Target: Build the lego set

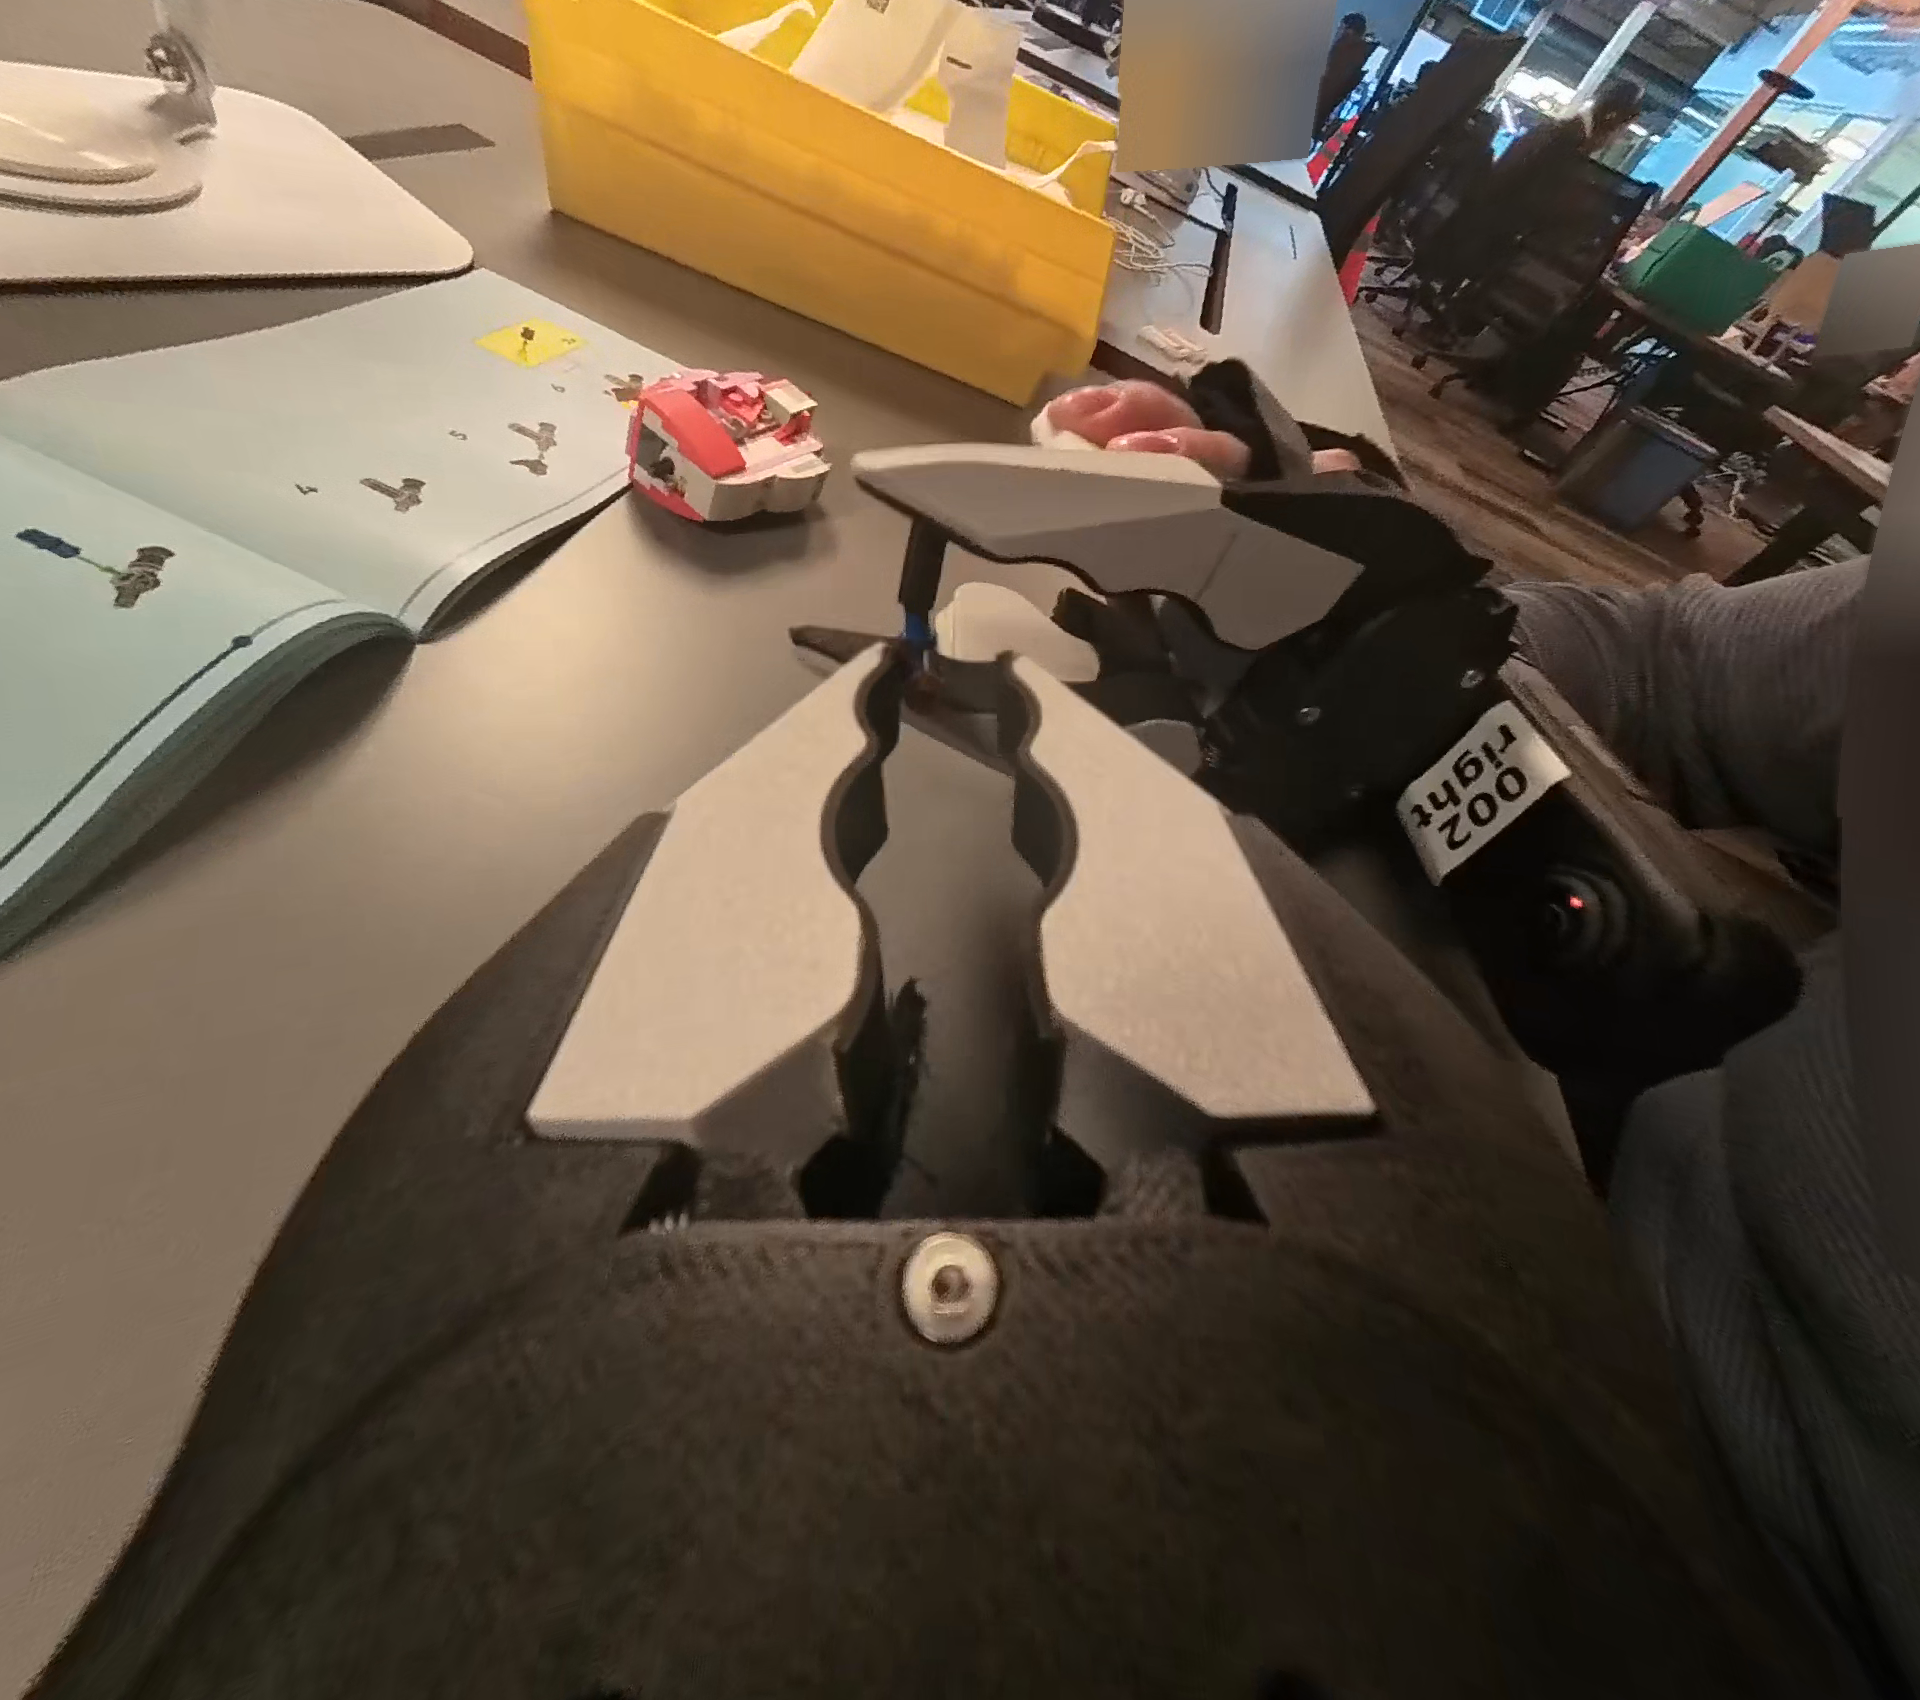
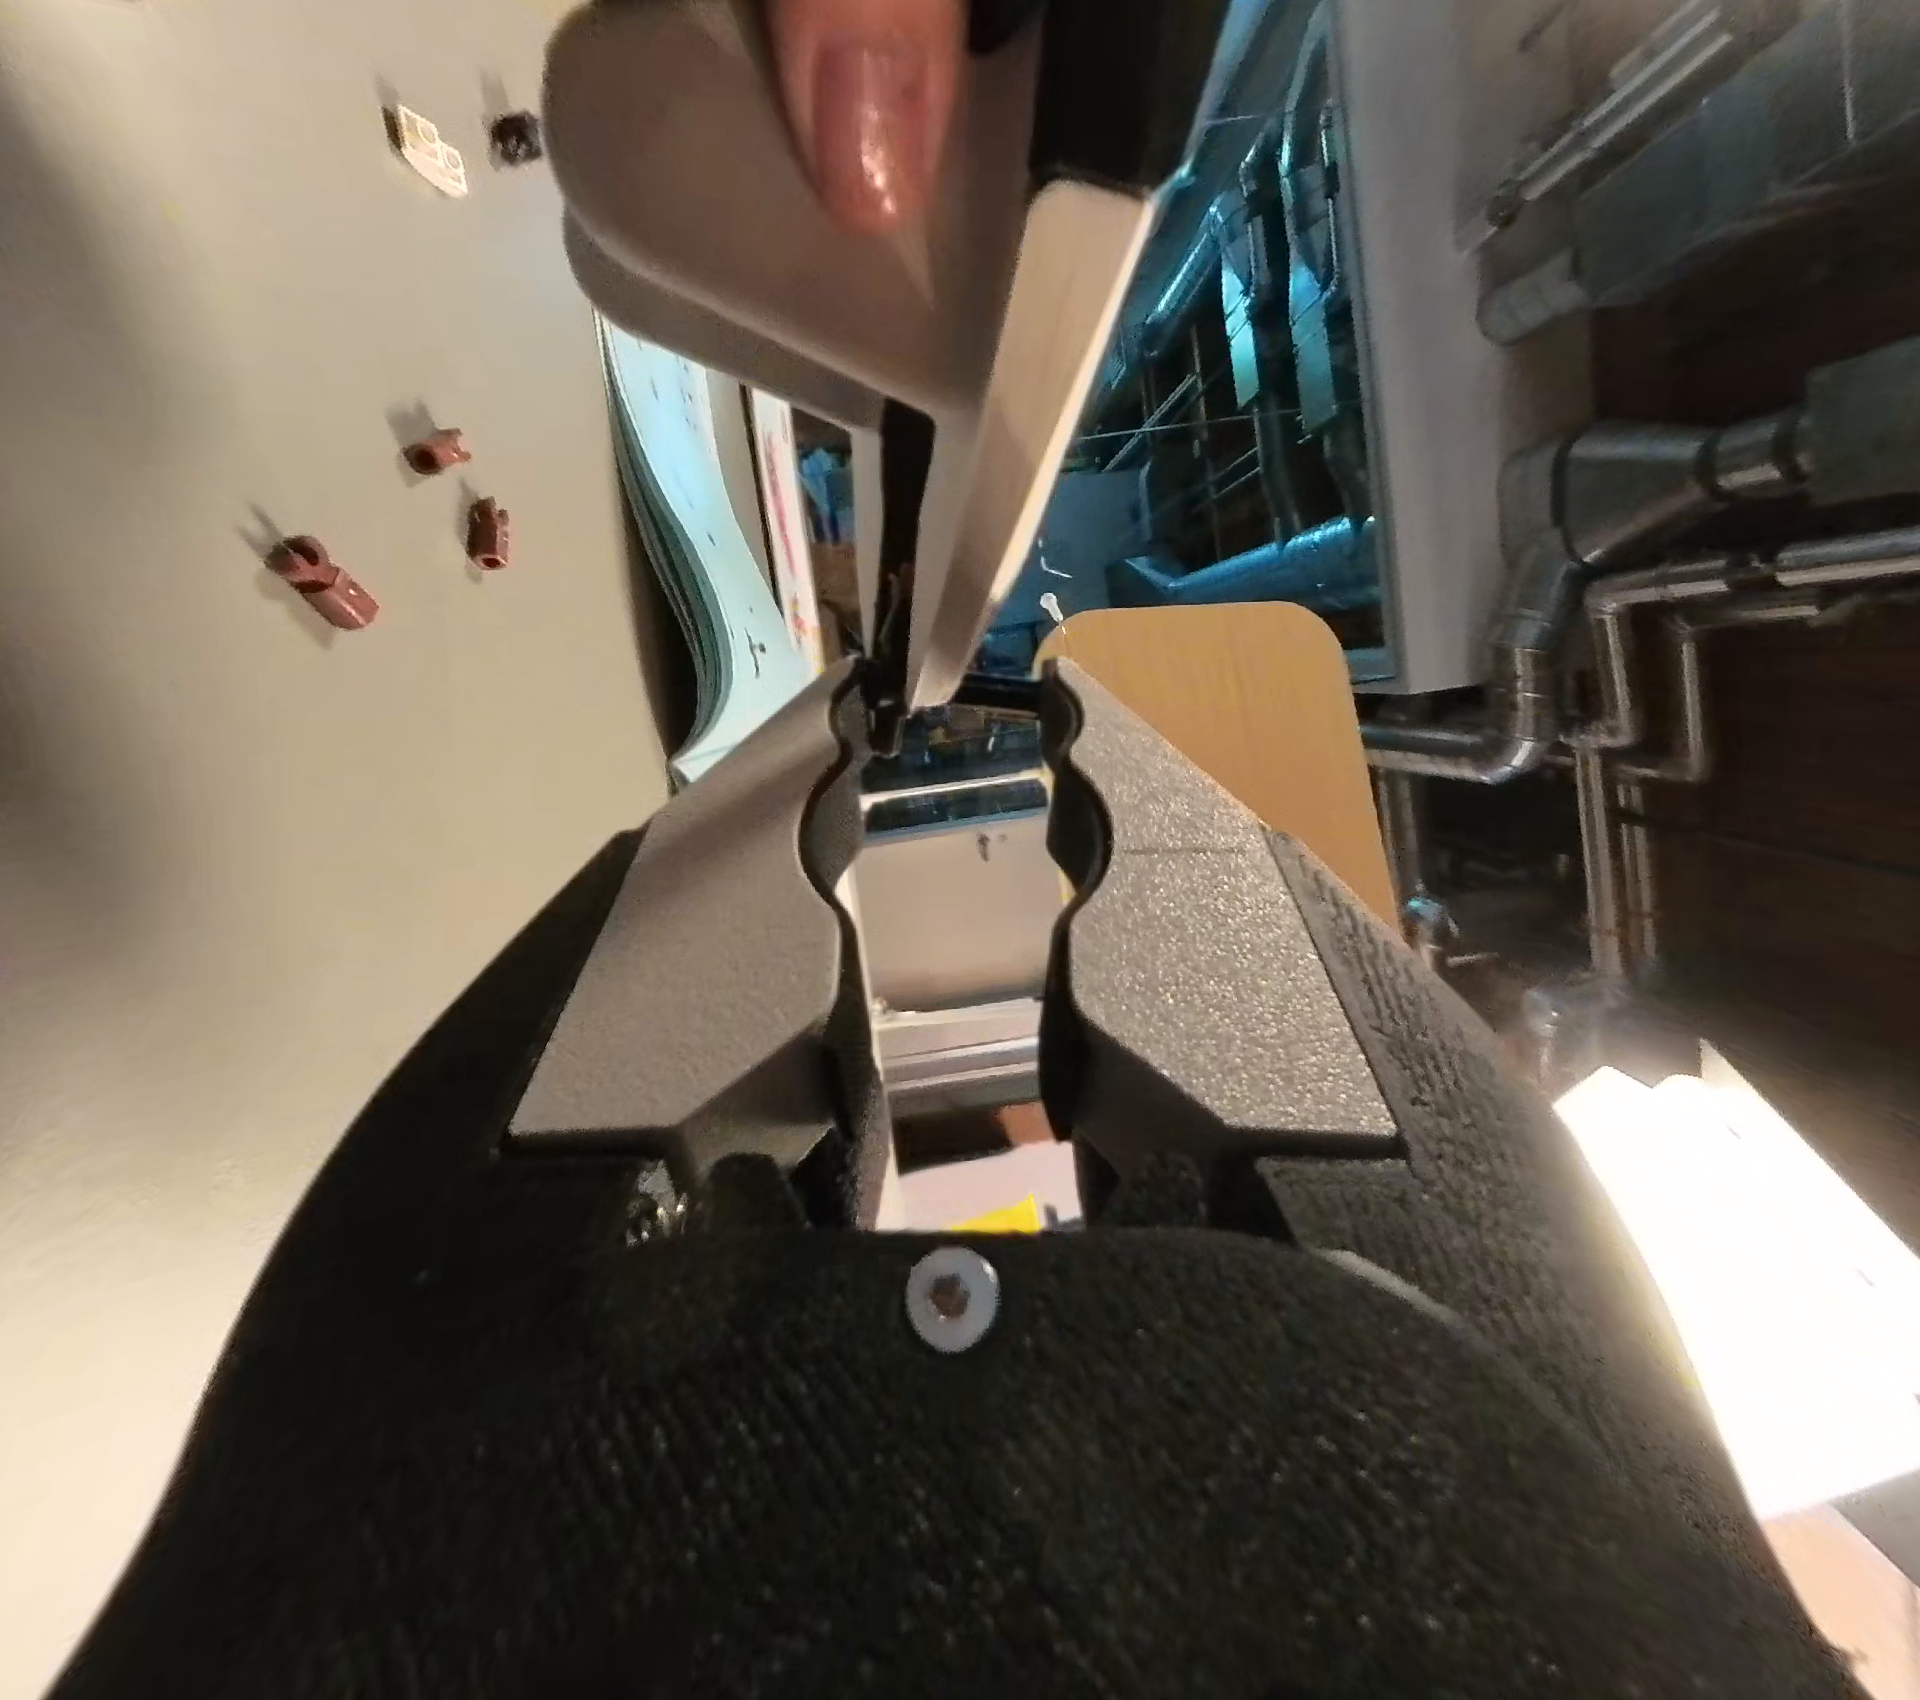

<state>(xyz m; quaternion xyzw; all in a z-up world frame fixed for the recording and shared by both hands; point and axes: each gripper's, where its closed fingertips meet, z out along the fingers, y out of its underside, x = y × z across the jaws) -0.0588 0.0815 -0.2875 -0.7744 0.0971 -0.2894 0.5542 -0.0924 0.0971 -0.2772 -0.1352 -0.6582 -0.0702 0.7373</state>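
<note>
Left gripper [image 1: 948, 674] part open, right gripper [image 2: 951, 694] wider, tips meeting above worktop [image 1: 623, 715]. Thin black rod [image 1: 918, 580] stands between them, touching one finger of each and clamped by neither. Risk: rod slips and drops.

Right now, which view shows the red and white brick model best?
The left wrist view: the red and white brick model sits whole and unobstructed on the grey table, between the open instruction booklet and the yellow bin. The right wrist view does not show it, only loose brown pieces.
</note>
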